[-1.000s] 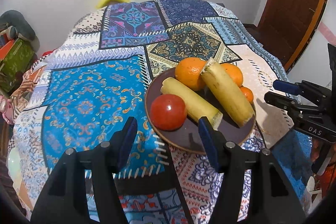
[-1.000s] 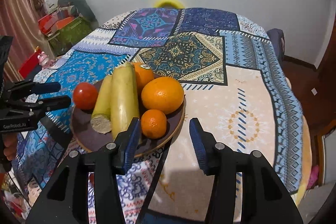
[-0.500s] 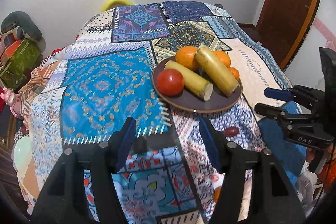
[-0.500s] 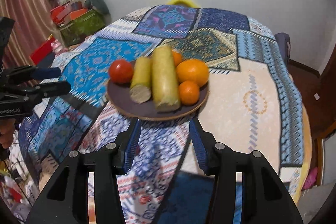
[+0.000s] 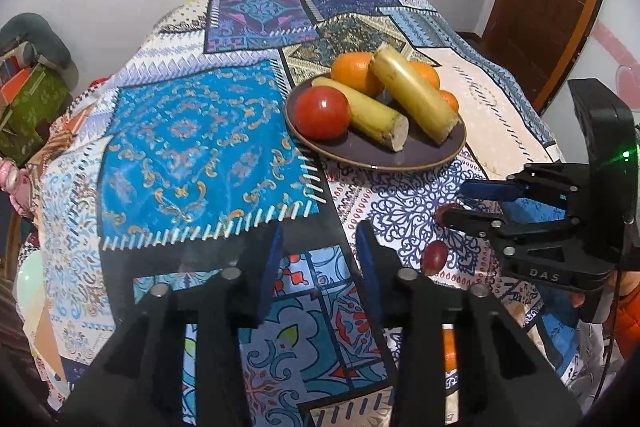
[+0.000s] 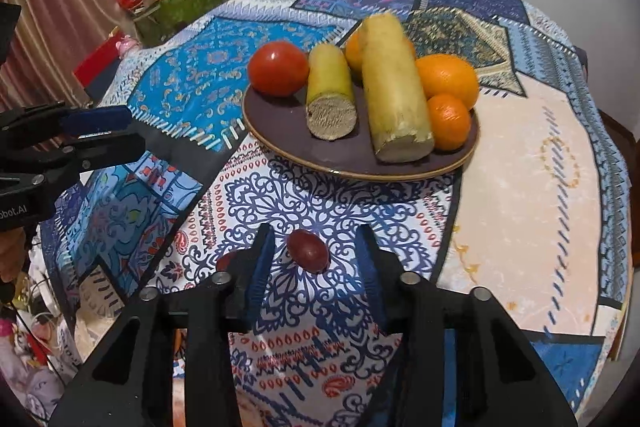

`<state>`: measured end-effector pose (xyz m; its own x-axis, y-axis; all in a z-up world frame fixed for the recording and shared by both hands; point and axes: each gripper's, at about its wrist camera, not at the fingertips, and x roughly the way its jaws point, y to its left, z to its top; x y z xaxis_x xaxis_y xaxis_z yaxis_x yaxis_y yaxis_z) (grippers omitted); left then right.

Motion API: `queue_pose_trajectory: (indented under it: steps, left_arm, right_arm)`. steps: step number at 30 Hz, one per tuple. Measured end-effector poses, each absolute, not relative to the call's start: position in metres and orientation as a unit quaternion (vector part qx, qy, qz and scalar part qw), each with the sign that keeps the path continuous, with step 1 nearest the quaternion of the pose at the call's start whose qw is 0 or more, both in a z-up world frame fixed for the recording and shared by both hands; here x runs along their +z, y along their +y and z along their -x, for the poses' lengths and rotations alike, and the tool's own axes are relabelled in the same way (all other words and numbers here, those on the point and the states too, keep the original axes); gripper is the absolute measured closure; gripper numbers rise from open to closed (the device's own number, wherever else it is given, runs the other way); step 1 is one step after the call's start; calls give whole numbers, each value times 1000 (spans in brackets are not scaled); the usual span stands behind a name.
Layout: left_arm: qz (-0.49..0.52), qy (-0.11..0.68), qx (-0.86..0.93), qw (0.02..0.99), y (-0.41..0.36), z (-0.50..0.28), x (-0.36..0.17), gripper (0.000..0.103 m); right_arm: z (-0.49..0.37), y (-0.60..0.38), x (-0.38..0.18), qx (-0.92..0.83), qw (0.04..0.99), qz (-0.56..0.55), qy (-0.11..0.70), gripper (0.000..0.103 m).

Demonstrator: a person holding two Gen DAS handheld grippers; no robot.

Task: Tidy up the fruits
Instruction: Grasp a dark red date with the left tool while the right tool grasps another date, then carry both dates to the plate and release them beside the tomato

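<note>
Grape: a dark red grape [image 6: 308, 251] lay on the tablecloth [image 6: 516, 163] near the plate [image 6: 360, 163], between your right gripper [image 6: 316, 263] pads, untouched.
Change: you drew both grippers back from the plate; right jaws were closing around the grape, so a pickup looked near.
Left gripper [image 5: 318, 267]: closing on nothing.
Around: a second grape [image 5: 435, 254] just beside; tomato [image 6: 278, 67], oranges, cut stalks plated; nothing blocked you.

fruit on plate [image 6: 280, 131], grape [image 6: 309, 257] before it
</note>
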<state>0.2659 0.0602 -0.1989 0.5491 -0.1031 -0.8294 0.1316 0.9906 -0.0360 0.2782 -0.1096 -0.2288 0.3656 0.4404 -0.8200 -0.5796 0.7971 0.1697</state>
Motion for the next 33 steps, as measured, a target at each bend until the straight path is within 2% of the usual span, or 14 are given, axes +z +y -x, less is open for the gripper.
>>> queue_pose_trajectory:
  steps: [3,6,7,33]
  left_arm:
    - [-8,474,-72,878,59,-267,-204,68]
    - [-4,478,-80,875,56,-268,-208,68]
    - [-4,481,-86,873,53,-268,-209,68]
    - [-54,530,-141,834,-28,-270,-252,68]
  right_arm:
    - [-278,-105,-234,314,818,78,475,69]
    - [-276,-101,-240,317,815,85,477,81]
    - [-276,-101,-240,317,815,87,477,82]
    - [-264,-155,-208,284,847,58,446,82]
